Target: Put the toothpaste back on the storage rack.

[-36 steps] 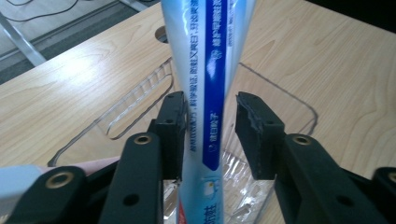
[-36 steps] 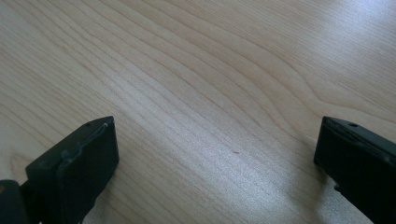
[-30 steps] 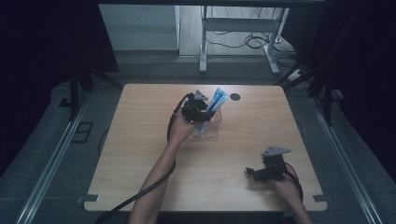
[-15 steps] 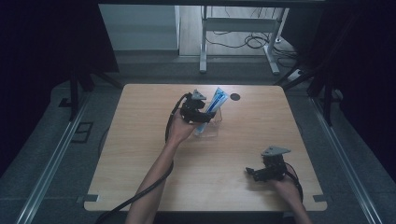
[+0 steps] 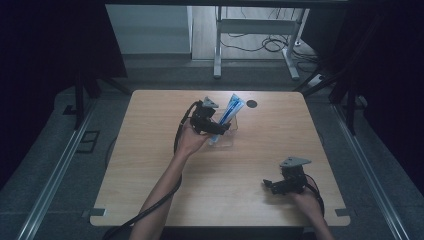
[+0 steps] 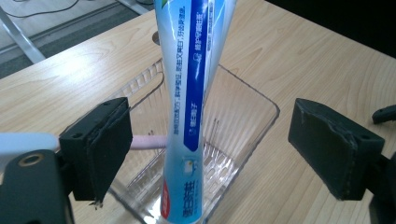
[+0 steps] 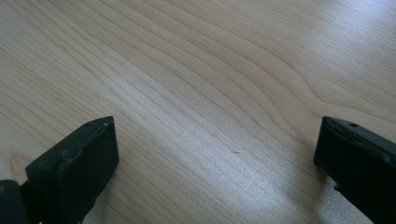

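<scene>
Little has shifted since the earlier frames: the left tongs (image 5: 220, 126) stay at the clear plastic tray (image 5: 231, 135) just above the middle of the high view, and the right tongs (image 5: 270, 184) stay low at the lower right of the counter (image 5: 150, 150).

From the left gripper view, the left tongs (image 6: 205, 154) stand wide open, one jaw at each side of the blue and white toothpaste tube (image 6: 194, 112), with a clear gap on both sides, so they touch nothing. That tube stands tilted in the clear plastic tray (image 6: 243, 112), its lower end inside and its upper part leaning out past the rim. A pale pink stick (image 6: 148, 141) lies in the tray behind the left jaw.

In the right gripper view the right tongs (image 7: 215, 154) are also spread wide, holding nothing, over bare wood grain of the counter (image 7: 201, 70).
</scene>
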